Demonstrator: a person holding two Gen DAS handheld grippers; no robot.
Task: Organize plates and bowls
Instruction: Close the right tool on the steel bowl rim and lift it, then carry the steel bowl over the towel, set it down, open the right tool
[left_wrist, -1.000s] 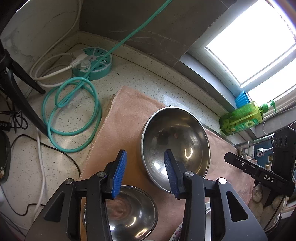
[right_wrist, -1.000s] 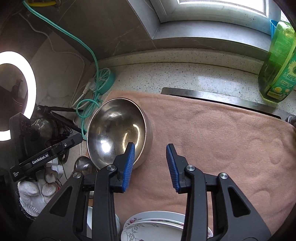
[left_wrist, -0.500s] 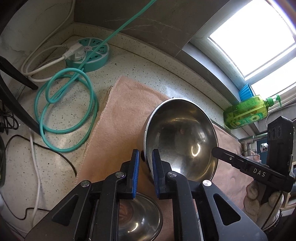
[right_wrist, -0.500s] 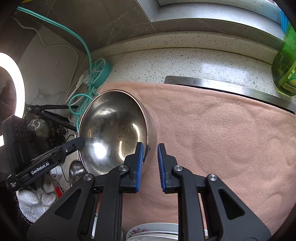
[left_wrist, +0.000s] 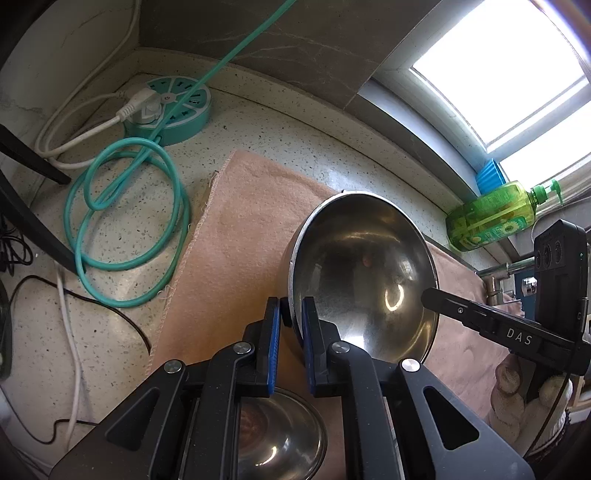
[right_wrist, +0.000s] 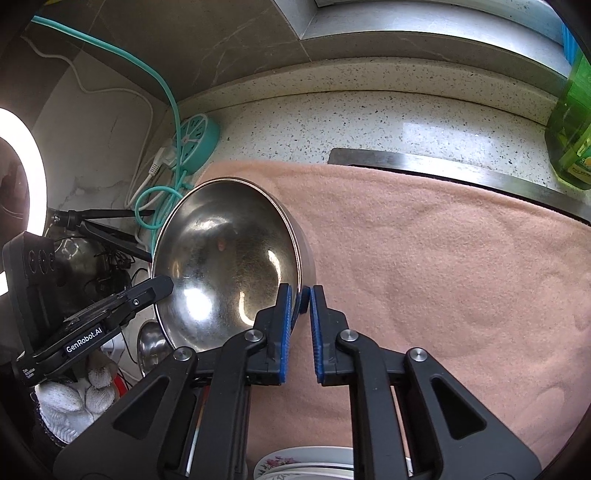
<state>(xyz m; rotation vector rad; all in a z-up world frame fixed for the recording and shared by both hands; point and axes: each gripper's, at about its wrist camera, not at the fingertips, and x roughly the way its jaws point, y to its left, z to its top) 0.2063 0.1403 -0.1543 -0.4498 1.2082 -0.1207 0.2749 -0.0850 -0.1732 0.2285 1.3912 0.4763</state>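
Bowl: a large round stainless-steel bowl (left_wrist: 364, 280) sits on the pink fleece cloth (left_wrist: 236, 236) spread over the speckled stone bench (left_wrist: 122, 325); it looks tipped slightly, though the fisheye makes that hard to judge
Left gripper (left_wrist: 291, 325): its blue-padded fingers are pinched onto the bowl's near-left rim — wall between the pads
Right gripper (right_wrist: 299, 314): closed the same way on the opposite rim; pads pressing the thin edge
Handling: likely light, rigid and slick — polished metal may slide in the pads; a two-sided rim hold seems the sound choice, kept level
Nearby: a smaller steel bowl (left_wrist: 280, 439) lies just below the left fingers; flower-patterned white plates (right_wrist: 306, 465) sit at the near edge; a green soap bottle (left_wrist: 491, 214) stands well apart
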